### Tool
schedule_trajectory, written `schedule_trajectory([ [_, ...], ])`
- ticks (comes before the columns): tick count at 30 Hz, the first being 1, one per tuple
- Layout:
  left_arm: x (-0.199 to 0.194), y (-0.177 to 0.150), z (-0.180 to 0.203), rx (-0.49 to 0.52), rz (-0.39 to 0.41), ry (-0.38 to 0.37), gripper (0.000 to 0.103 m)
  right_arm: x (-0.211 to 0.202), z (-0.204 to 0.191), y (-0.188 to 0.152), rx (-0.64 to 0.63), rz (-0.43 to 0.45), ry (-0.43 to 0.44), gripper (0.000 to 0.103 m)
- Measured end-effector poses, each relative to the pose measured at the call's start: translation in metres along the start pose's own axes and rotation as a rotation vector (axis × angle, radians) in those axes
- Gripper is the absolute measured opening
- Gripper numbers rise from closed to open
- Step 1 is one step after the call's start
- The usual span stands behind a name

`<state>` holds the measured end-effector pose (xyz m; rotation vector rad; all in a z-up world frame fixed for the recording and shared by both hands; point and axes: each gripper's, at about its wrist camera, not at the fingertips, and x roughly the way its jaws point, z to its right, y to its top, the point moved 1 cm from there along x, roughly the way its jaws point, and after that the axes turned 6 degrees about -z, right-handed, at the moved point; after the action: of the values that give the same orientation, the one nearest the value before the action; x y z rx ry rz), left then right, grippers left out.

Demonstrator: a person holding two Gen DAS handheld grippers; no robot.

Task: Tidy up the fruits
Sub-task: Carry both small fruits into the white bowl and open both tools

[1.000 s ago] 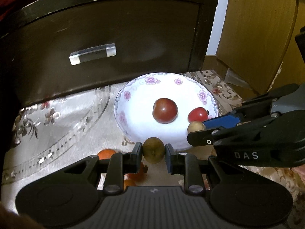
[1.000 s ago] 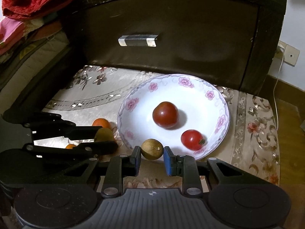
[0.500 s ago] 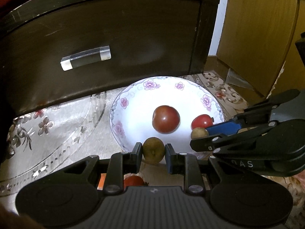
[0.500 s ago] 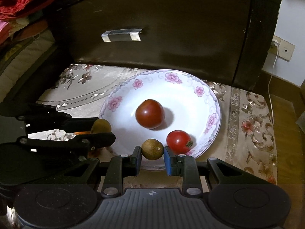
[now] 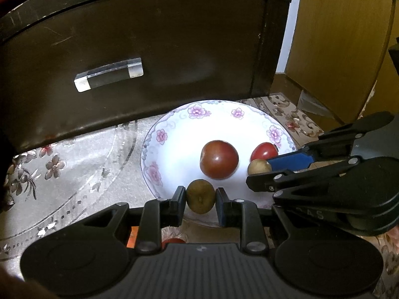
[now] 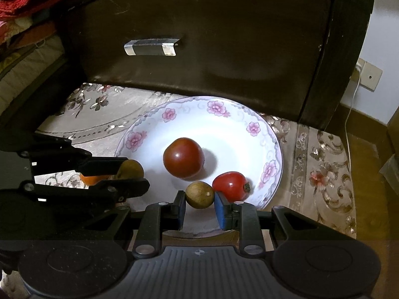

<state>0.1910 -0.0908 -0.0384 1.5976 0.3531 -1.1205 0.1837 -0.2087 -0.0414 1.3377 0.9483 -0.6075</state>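
A white floral plate (image 5: pixel 174 144) (image 6: pixel 224 129) holds a large dark red tomato (image 5: pixel 219 159) (image 6: pixel 183 157) and a small bright red tomato (image 5: pixel 263 150) (image 6: pixel 230 182). My left gripper (image 5: pixel 200 199) is shut on a small brown-green round fruit (image 5: pixel 200 195) over the plate's near rim; it also shows in the right wrist view (image 6: pixel 131 169). My right gripper (image 6: pixel 199 199) is shut on a similar brown fruit (image 6: pixel 199 194) over the plate beside the small tomato; it also shows in the left wrist view (image 5: pixel 259 167).
A dark wooden drawer front (image 5: pixel 149 49) (image 6: pixel 199 37) with a clear handle (image 5: pixel 108 74) stands just behind the plate. An orange fruit (image 6: pixel 93 179) lies on the flowered cloth (image 5: pixel 62 162) left of the plate, below the left gripper. Wooden panels (image 5: pixel 344 37) stand at the right.
Both grippers have moved forward with their fruits, from the plate's near edge to over the plate. The orange fruits on the cloth have slipped under the left gripper.
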Motion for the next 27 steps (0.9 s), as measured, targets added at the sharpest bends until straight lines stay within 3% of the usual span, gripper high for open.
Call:
schedule_trajectory([
  [27, -0.0049, 0.004, -0.0064, -0.028, 0.009, 0.008, 0.034, -0.0019, 0.0011, 0.0062, 0.017, 0.031, -0.012, 0.027],
])
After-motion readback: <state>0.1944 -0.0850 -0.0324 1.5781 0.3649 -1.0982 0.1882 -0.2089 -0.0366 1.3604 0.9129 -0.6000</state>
